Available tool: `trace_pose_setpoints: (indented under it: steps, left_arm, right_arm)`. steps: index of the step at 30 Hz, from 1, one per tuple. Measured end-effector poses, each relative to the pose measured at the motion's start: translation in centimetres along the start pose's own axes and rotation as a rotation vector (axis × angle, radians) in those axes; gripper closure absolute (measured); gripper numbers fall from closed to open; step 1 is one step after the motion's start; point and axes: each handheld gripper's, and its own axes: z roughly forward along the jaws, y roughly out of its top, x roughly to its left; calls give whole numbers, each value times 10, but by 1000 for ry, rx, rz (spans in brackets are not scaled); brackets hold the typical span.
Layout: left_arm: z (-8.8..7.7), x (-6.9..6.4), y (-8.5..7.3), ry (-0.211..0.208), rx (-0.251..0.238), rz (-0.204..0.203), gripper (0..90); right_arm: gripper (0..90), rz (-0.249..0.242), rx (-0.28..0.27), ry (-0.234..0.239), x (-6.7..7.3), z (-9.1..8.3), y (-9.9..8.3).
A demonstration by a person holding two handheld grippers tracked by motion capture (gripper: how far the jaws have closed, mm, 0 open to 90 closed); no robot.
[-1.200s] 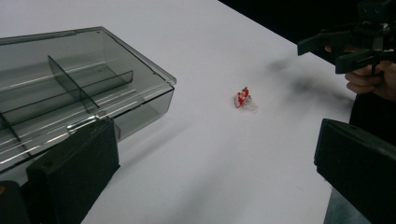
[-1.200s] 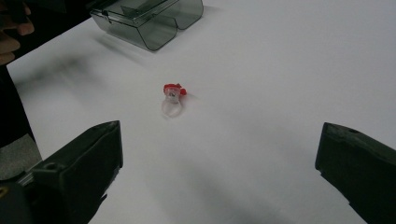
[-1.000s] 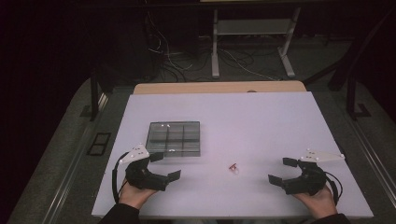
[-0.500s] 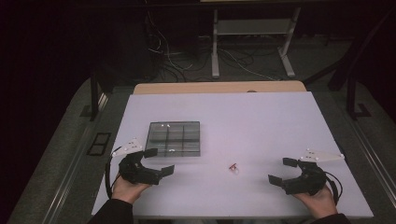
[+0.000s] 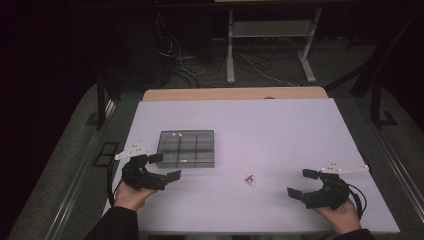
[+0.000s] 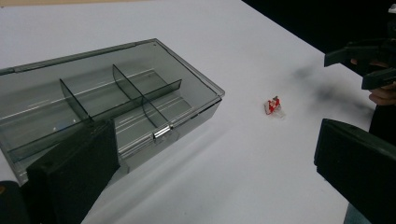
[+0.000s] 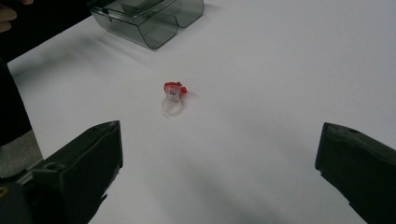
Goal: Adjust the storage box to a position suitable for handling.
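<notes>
A smoky clear compartment box (image 5: 187, 148) lies on the white table (image 5: 260, 130), left of centre; in the left gripper view the box (image 6: 107, 93) shows inner dividers and a small metal latch. A tiny red and clear part (image 5: 250, 179) lies loose to the box's right, and it shows as the red part (image 6: 273, 106) and the red part (image 7: 173, 95) in the gripper views. My left gripper (image 5: 165, 166) is open just in front of the box's near-left corner. My right gripper (image 5: 302, 183) is open and empty near the front right, pointing at the part.
A wooden strip (image 5: 235, 93) runs along the table's far edge. Beyond it stand a metal frame (image 5: 270, 45) and floor cables. The left gripper view has the right gripper (image 6: 369, 65) far off. Bare table lies between the grippers.
My left gripper has moved left and a little farther from the person, beside the box's near-left corner. The right gripper, the box and the red part have stayed put.
</notes>
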Motion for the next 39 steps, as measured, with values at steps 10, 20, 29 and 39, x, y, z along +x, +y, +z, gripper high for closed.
trace_pose_setpoints:
  steps: [10, 20, 29, 39]
  left_arm:
    - [1, 14, 5, 13, 7, -21, 0]
    - [-4, 32, 11, 50, 22, -42, 0]
    - [-9, 52, 13, 86, 47, -74, 0]
    - [-11, 67, 17, 118, 54, -97, 40]
  right_arm:
    - [6, 0, 2, 1, 0, 0, 0]
    - [6, 1, 0, 3, 0, 0, 0]
    - [6, 20, -7, 13, -1, -1, -1]
    - [6, 31, -22, 15, -5, -2, -1]
